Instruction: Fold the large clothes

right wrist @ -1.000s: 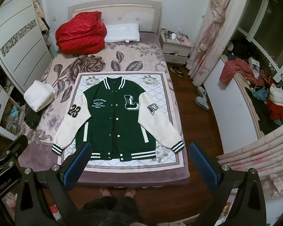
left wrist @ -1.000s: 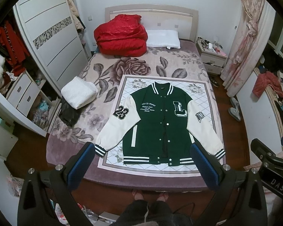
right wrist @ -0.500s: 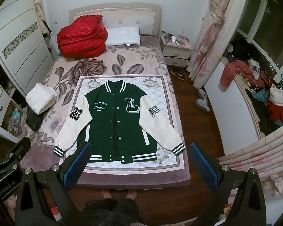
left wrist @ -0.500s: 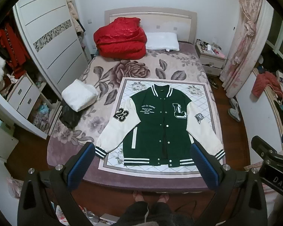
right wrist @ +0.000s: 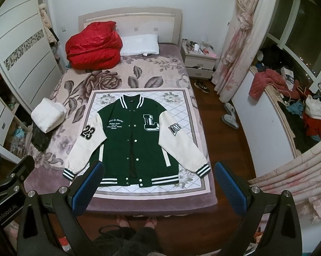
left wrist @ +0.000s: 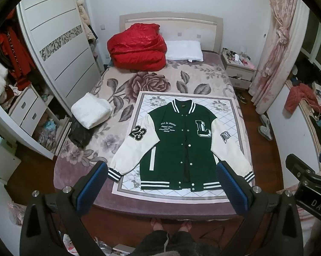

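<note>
change: both views sit a touch higher and further back from the bed than a second ago; the jacket rides lower in frame. Nothing on the bed has moved.
meaning: judged as hovering before the approach. No fold started, jacket untouched.
left gripper point(left wrist: 160, 188): blue pads spread wide, nothing between them, held in the air over the foot edge of the bed.
right gripper point(right wrist: 158, 186): same, pads spread wide and empty, well above the jacket.
jacket point(left wrist: 178, 147): green varsity body, cream sleeves, striped collar, cuffs and hem. Lies face up and flat on the quilted mat point(left wrist: 230, 115), at the foot half of the bed point(left wrist: 139, 85), collar toward the headboard, hem near the foot edge.
front: snaps partly undone low down, a dark gap shows along the placket.
sleeves: both angled out and down; left-side cuff hangs just past the mat's edge, right-side cuff near the bed's right edge.
handling: thick fabric, looks likely to hold a crease poorly; sleeves probably go in first.
elsewhere: red duvet point(left wrist: 137, 47) and pillow point(left wrist: 185, 50) at the head end, folded white blanket point(left wrist: 90, 113) by the left edge, well apart from the jacket.
</note>
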A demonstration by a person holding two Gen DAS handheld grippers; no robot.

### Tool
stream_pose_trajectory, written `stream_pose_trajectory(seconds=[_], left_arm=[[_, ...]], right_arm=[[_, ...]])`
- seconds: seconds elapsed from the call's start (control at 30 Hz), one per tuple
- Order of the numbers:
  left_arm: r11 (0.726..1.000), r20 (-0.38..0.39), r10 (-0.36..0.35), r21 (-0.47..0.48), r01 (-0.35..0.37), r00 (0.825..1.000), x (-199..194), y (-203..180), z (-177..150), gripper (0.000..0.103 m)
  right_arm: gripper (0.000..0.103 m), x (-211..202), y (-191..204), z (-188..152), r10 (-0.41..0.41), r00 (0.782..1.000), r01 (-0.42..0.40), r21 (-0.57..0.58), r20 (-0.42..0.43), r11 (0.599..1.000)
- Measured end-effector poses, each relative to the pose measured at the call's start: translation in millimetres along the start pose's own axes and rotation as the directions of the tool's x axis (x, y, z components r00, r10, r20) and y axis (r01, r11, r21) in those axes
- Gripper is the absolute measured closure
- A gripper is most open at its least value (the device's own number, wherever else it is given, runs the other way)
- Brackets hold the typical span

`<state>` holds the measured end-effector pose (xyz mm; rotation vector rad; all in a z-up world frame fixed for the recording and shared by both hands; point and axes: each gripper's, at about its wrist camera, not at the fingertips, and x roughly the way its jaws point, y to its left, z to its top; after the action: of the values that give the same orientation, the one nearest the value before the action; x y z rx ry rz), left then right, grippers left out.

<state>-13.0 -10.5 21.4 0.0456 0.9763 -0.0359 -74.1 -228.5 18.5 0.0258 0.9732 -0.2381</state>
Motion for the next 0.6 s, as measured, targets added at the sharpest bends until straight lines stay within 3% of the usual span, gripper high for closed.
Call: stream_pose_trajectory(seconds=[0.6], left_arm=[[1.000,0.010,0.002,0.000,-0.002,1.000,-3.9,-1.8,0.0,0.000]], right_arm=[[0.000,-1.4,-3.2,-5.0,0.002,1.000,-0.002,0.000,0.005,1.000]])
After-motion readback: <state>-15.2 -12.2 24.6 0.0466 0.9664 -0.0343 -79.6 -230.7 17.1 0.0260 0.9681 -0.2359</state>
